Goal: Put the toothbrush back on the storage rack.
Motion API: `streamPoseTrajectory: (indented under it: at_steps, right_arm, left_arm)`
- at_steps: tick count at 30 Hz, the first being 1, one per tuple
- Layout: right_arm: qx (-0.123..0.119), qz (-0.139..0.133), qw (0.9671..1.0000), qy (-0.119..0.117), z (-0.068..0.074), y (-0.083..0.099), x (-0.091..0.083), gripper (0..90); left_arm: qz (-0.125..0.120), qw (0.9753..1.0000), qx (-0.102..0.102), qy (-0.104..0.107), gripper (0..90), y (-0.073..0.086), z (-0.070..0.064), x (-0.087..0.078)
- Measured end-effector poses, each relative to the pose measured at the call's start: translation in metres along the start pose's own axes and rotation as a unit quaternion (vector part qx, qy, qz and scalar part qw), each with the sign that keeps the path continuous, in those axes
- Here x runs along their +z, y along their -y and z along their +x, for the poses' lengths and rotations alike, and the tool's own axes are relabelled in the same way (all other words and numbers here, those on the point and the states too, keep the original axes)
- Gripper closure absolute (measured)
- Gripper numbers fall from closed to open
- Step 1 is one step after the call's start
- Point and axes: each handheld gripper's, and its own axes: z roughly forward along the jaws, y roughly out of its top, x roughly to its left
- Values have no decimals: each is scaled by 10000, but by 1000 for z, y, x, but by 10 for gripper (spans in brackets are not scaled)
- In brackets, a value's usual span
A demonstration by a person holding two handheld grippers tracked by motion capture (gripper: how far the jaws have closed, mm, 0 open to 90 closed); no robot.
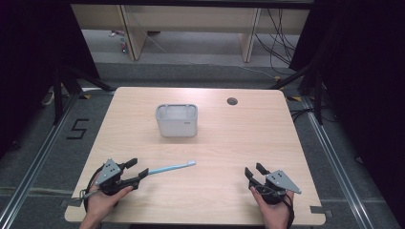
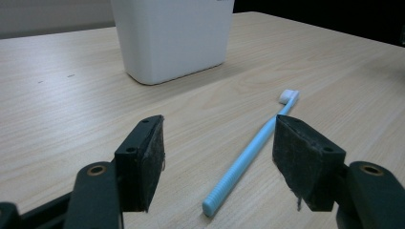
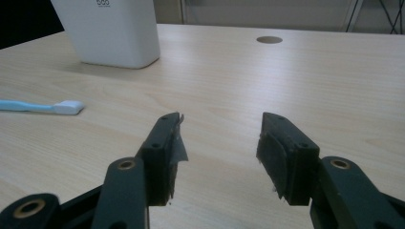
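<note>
A light blue toothbrush with a white head lies flat on the table, head pointing right and away. My left gripper is open at its handle end; in the left gripper view the toothbrush handle lies on the wood between the two spread jaws, untouched. A white rectangular bin stands upright at the table's middle back, also seen as the bin ahead of the left jaws. My right gripper is open near the front right with nothing between its jaws; its view shows the toothbrush head at left.
The wooden table has a round cable hole at the back right. Black curtains and stand legs flank both sides. Cables trail on the floor behind the table, under a bench.
</note>
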Motion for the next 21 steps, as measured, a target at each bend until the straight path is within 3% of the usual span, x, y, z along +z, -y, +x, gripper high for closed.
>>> streamPoseTrajectory:
  at_steps: [2,4,6,7,10,13,15,17,18,21]
  right_arm:
    - [-23,-208,9997,-97,-2,1,0,499]
    - [-97,-222,9997,-2,-2,1,-2,487]
    - [-85,-263,9996,-110,0,2,-1,482]
    - [-234,-196,9995,33,-1,1,-3,477]
    - [-70,-306,9995,-83,2,2,-1,466]
    - [-216,-227,9995,-30,0,1,-2,454]
    - [54,-132,9999,-17,3,1,-3,454]
    - [-148,-152,9998,28,0,1,-3,458]
    - [-206,-310,9993,-26,-1,2,-1,459]
    - [-166,-316,9994,-15,-1,2,-2,458]
  left_arm:
    - [2,10000,7,-84,348,0,-1,0]
    - [49,9999,46,-138,339,0,-2,-1]
    - [81,9998,57,-156,324,0,-3,0]
    - [81,9998,57,-156,325,0,-3,0]
    - [40,9999,24,-128,329,0,-3,2]
    - [2,9998,-79,-173,347,-1,-4,1]
    - [-25,9999,-84,-148,347,0,-4,3]
    - [30,9999,-81,-132,349,-2,-4,3]
    - [63,9999,-71,-135,360,-4,-4,3]
    - [143,9997,19,-185,353,-10,-7,4]
